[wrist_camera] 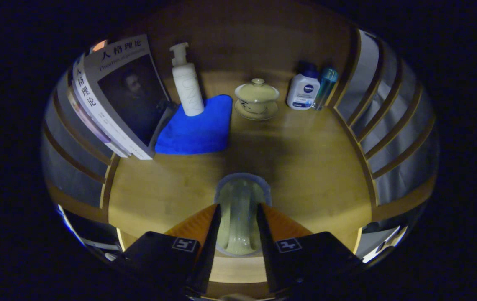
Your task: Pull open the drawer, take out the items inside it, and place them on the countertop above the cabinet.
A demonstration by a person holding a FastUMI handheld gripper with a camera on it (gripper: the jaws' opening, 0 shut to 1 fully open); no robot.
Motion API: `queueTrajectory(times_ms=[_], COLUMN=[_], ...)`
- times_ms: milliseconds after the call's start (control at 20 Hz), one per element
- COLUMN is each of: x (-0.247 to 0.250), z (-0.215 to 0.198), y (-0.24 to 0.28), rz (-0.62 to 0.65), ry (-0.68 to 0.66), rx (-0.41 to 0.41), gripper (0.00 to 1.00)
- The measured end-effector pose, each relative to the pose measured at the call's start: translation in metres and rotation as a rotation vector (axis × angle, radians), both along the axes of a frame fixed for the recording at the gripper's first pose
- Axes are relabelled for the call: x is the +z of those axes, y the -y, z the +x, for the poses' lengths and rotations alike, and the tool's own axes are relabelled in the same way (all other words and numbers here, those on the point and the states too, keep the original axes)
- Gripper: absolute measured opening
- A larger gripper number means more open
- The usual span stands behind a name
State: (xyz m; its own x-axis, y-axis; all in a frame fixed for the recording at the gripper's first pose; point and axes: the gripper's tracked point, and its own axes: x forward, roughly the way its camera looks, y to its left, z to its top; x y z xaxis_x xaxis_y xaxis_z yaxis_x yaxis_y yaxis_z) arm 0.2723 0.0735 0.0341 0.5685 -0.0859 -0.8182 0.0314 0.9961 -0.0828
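Note:
My gripper (238,209) is shut on a pale green ceramic cup (240,196), which sits between the two fingers with its mouth facing ahead. The cup hangs low over the near part of the wooden countertop (305,167); I cannot tell whether it touches the wood. Its far rim pokes out just past the fingertips (215,211).
Beyond the fingers, along the back wall, a white pump bottle (187,83) stands on a folded blue cloth (198,127). A lidded tea bowl on a saucer (257,98), a white lotion bottle (303,90) and a teal bottle (326,85) stand further right. Books (121,96) lean at the left. Slatted side walls (389,125) flank the countertop.

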Motion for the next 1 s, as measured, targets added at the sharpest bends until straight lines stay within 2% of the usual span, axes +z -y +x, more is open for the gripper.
queueTrajectory(times_ms=[50,400,650,850,1000], x=[0.005,0.029,0.042,0.063,0.085], z=[-0.003,-0.006,-0.038,-0.079,-0.119], y=[-0.001,0.000,-0.013,-0.020,-0.018], rz=[0.004,-0.027,0.048,0.058,0.072], ry=[0.017,0.194,0.372,0.590,0.752], rx=[-0.001,0.033,0.063,0.114,0.123], gripper=[0.57,0.61,0.62,0.63,0.84])
